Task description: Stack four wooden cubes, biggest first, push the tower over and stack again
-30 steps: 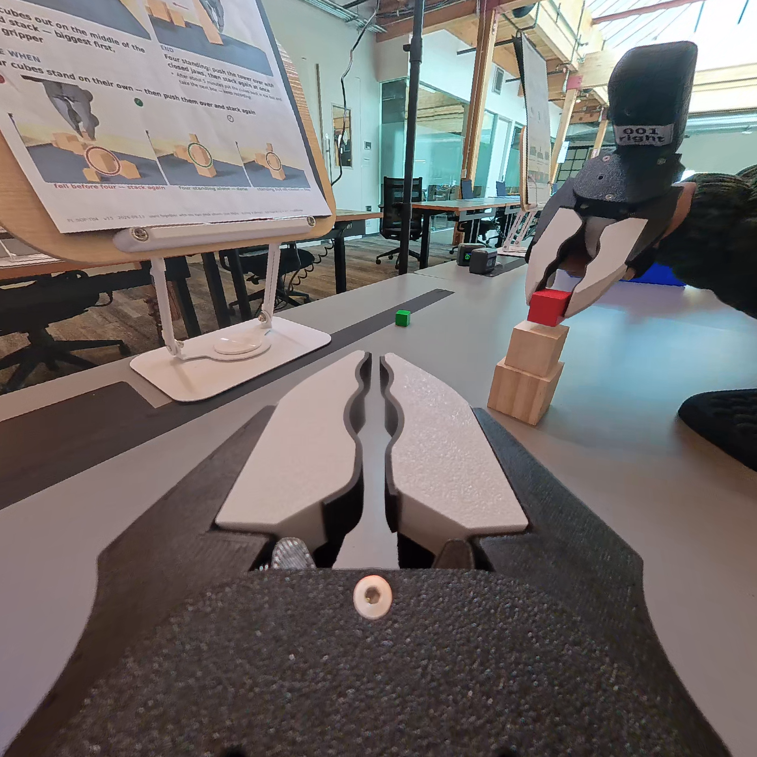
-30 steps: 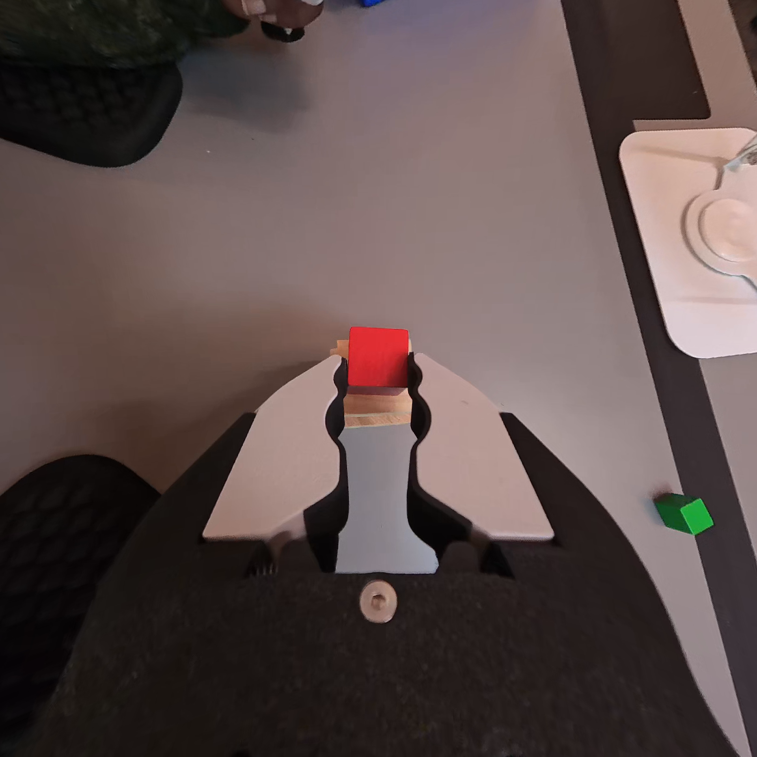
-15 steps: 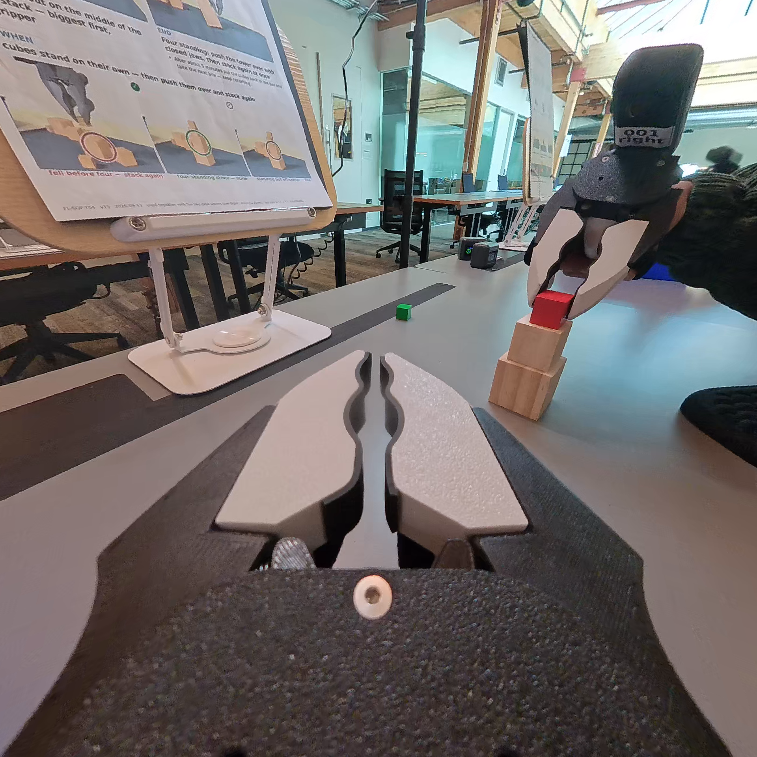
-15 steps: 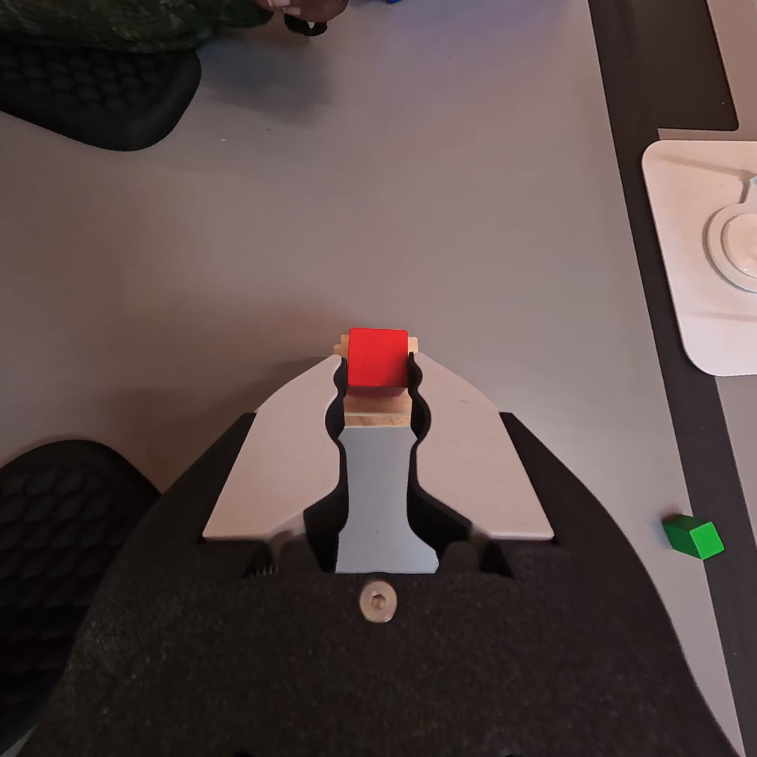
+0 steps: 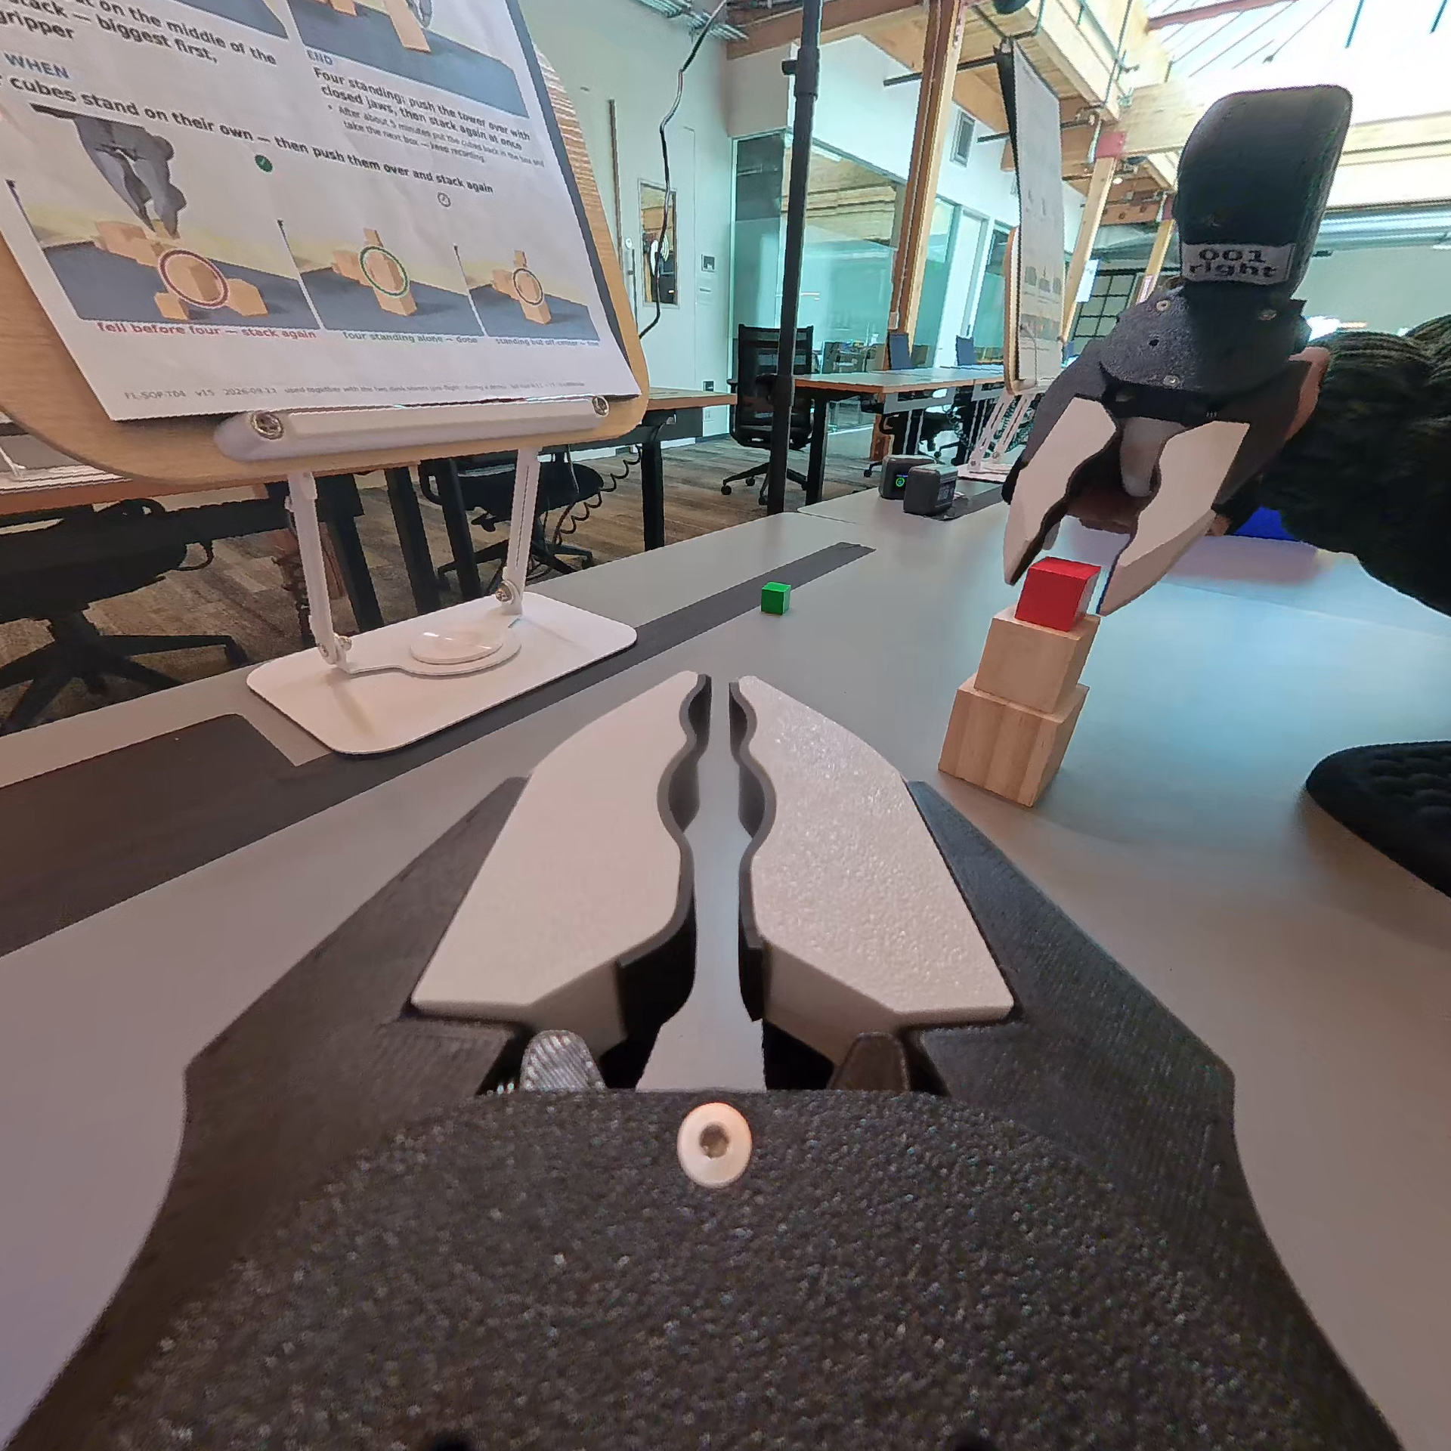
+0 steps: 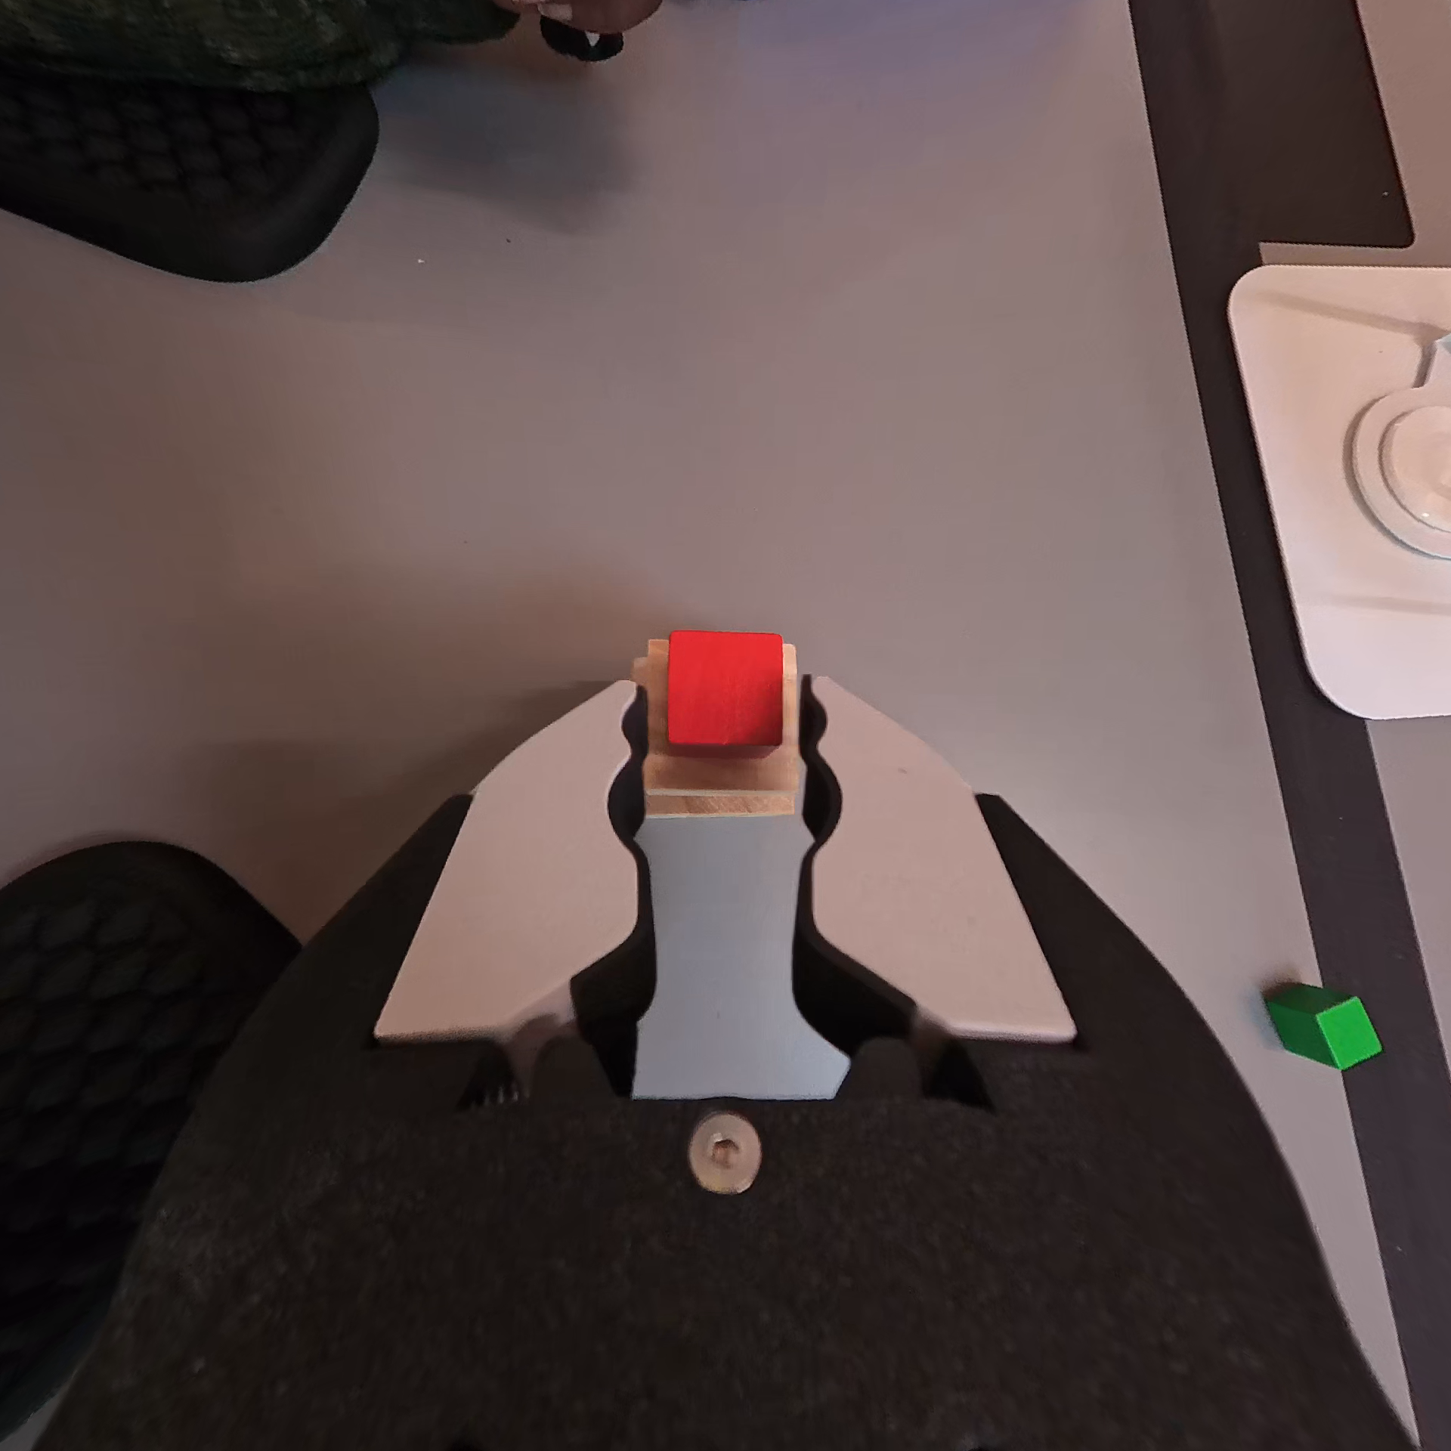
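- Your right gripper (image 6: 722, 691) has spread its fingers since a second ago; both pads now stand clear of the red cube (image 6: 725, 688).
- That cube rests on two stacked wooden blocks (image 5: 1013, 707), slightly off-centre.
- Your left gripper (image 5: 719, 691) lies low over the table (image 5: 1178, 903), fingers together on nothing.
- One green cube (image 5: 775, 597) sits well apart.
- Risk, in my judgement: a fingertip brushing the cube as you lift away could topple the stack.

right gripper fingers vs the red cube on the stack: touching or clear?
Apart. In the right wrist view the right gripper stands open around the red cube, with wood of the upper wooden block showing between the cube and each finger.
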